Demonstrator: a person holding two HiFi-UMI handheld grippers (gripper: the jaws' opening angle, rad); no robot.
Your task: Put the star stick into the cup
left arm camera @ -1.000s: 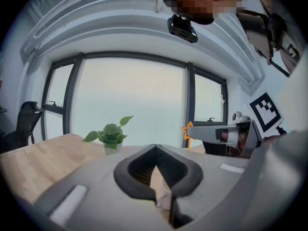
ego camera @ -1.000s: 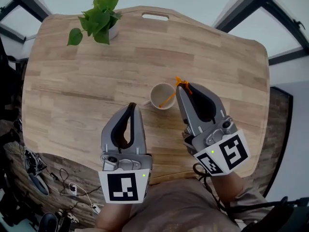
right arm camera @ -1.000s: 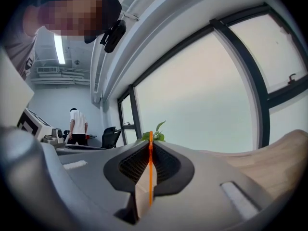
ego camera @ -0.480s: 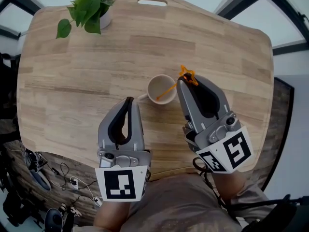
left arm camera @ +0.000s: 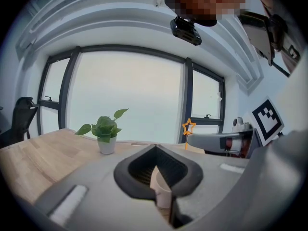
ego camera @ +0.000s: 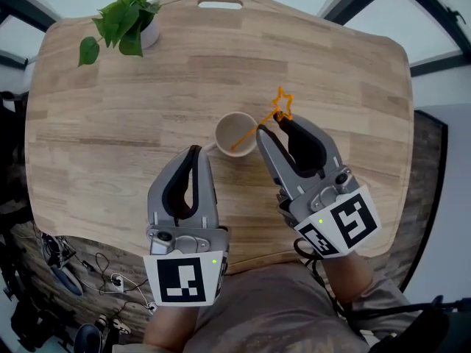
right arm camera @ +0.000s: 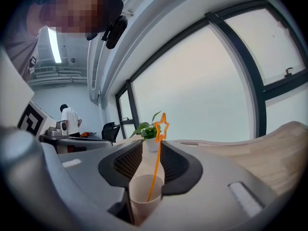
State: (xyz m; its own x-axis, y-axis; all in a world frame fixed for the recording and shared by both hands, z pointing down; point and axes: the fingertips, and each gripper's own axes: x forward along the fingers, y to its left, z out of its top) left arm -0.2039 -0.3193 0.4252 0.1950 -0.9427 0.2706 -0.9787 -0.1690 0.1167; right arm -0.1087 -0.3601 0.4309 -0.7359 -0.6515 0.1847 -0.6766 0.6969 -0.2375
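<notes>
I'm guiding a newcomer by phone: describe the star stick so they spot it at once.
On the wooden table, find the pale cup near the middle, ahead of the right tongs. The star stick stands in it, leaning over the rim towards them. It is the only orange thing: a thin stem topped by an outlined star, unlike the green plant at the far corner.

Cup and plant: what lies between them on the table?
Nothing. In the head view, the stretch of table between the cup and the plant is bare wood.
</notes>
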